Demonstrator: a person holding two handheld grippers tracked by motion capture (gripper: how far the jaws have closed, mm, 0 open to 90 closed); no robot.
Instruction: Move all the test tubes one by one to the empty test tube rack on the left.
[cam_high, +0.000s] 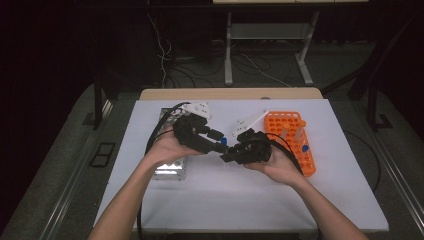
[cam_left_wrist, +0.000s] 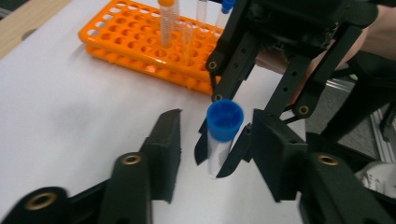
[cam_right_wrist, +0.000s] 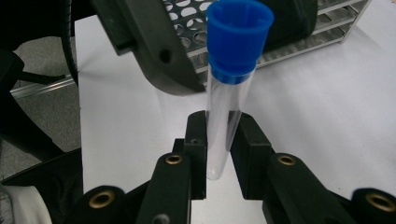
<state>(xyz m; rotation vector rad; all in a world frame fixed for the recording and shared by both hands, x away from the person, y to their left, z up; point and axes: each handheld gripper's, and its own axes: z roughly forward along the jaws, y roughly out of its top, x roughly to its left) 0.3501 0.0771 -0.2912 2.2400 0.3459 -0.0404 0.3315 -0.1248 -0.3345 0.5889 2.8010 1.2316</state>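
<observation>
— What colours do you see on the tube?

— Clear, see-through body, with a bright blue cap. The fingers on either side of it are matt black with brass-coloured rivets.

— And the rack at two o'clock on the tabletop?

— That rack is vivid orange, patterned with rows of round holes. One tube in it has an orange cap, another a blue one.

— The tabletop itself?

— Plain white, with a pale wood edge at twelve o'clock.

— And the rack at nine o'clock?

— Silvery metal, I think; it is dim there. Its top is a grid of holes.
</observation>
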